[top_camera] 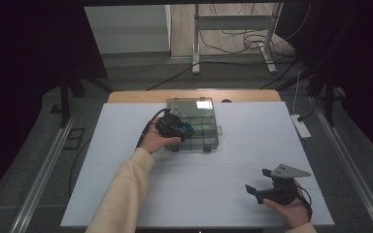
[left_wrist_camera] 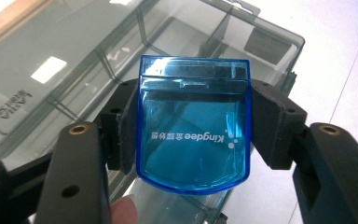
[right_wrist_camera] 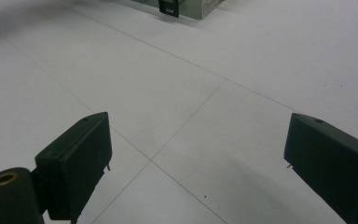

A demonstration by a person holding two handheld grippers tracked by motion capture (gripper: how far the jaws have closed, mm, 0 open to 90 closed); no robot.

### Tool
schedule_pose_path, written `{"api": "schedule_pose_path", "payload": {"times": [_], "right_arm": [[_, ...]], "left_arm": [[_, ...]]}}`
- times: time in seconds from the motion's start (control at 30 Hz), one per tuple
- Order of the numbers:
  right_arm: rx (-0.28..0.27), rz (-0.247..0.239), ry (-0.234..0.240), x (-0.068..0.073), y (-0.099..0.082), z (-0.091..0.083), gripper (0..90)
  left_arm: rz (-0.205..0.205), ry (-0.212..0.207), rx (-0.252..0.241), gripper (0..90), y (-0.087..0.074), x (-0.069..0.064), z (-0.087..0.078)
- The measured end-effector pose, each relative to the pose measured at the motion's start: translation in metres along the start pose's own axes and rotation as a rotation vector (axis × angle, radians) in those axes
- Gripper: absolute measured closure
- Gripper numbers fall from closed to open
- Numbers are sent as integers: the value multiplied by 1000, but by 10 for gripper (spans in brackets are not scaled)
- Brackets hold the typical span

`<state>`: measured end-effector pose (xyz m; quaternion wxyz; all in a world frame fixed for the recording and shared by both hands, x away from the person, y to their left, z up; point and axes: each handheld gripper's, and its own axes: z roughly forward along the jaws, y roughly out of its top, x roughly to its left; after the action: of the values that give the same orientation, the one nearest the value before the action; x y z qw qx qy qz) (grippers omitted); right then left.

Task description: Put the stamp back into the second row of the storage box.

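Observation:
My left gripper [left_wrist_camera: 193, 123] is shut on a small translucent blue box [left_wrist_camera: 194, 128] printed with "Kingdee", its pads pressing on both sides. In the high view the left gripper [top_camera: 180, 130] holds this blue box [top_camera: 185, 130] over the front left part of a clear compartment organizer case [top_camera: 206, 127]. That clear case [left_wrist_camera: 98, 56] lies just beneath the blue box, its lid open at the back. My right gripper [top_camera: 258, 182] rests open near the table's front right, and its black jaws stand wide apart over bare white surface [right_wrist_camera: 196, 154] with nothing between them.
A white sheet [top_camera: 126, 145] covers the table, with a strip of wood [top_camera: 136, 96] showing at the far edge. A white power strip [top_camera: 301, 126] lies at the right edge. Beyond the table stand a metal frame and loose cables [top_camera: 238, 41] on the floor.

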<state>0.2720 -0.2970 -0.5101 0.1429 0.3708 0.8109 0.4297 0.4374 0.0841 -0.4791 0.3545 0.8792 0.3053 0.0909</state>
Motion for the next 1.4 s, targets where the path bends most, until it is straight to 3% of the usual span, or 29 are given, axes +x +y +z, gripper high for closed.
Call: {"api": "schedule_pose_path", "payload": {"times": [0.4,0.93,1.0,1.07,1.4], "right_arm": [[0,2,-1,0,0,0,78],[2,1,0,-1,0,1,78],[3,0,1,-1,-1,1,78],[3,1,2,-1,-1,1,78],[5,-1,2,0,0,1,78]], "left_arm": [[38,-15,38,406,-2,-3,9],[48,-18,48,404,-2,-3,14],[45,-37,37,349,-2,-3,14],[16,-34,14,210,-2,-2,13],[0,-36,10,147,-1,-3,10]]}}
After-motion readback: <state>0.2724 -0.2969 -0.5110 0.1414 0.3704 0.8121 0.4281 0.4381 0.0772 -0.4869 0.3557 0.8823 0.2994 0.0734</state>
